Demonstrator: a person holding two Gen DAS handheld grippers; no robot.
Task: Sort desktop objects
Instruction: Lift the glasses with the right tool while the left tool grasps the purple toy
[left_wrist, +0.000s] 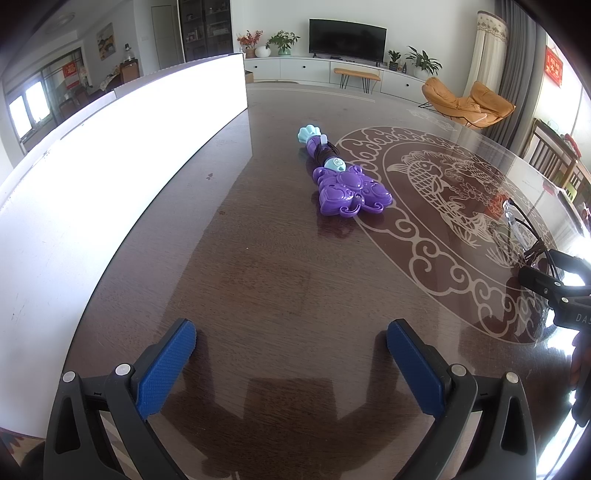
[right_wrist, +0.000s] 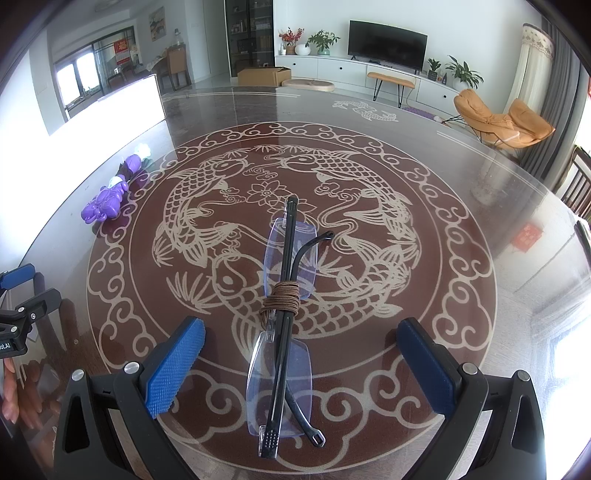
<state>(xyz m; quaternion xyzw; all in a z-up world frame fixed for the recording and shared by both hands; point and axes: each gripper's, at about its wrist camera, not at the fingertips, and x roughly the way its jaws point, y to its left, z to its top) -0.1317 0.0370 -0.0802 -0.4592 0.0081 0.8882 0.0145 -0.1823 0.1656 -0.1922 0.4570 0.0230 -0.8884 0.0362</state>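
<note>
Left hand-held gripper (left_wrist: 291, 332): jaws spread wide, blue pads (left_wrist: 166, 369) bare, nothing between them, low over the dark wooden worktop (left_wrist: 258, 277). Ahead of it, well apart, the purple toy (left_wrist: 341, 181) lies flat on the worktop with its teal end pointing away and a dark cord wound round its neck; its broad purple end touches the outer ring of the pale fish pattern (left_wrist: 443, 184). To the left of the toy a white box (left_wrist: 92, 177) runs along the worktop edge (overexposed; no detail can be read). Right hand-held gripper (right_wrist: 301, 332): jaws likewise wide, holding nothing. Between its pads (right_wrist: 173, 369), not touched by either, lie the folded glasses (right_wrist: 282, 332), rimless with clear lenses and black arms, lengthwise along the gripper's line on the fish pattern. A brown cord (right_wrist: 280, 299) is wound round the bridge and arms at the middle. The near lens lies between the pads; the far lens lies beyond them. The toy shows at far left in the right wrist view, well apart from the glasses. In the left wrist view the right hand-held gripper appears at the right edge beside the glasses. Beyond the worktop: a television (right_wrist: 388, 44), potted plants and an orange chair (right_wrist: 498, 118).
</note>
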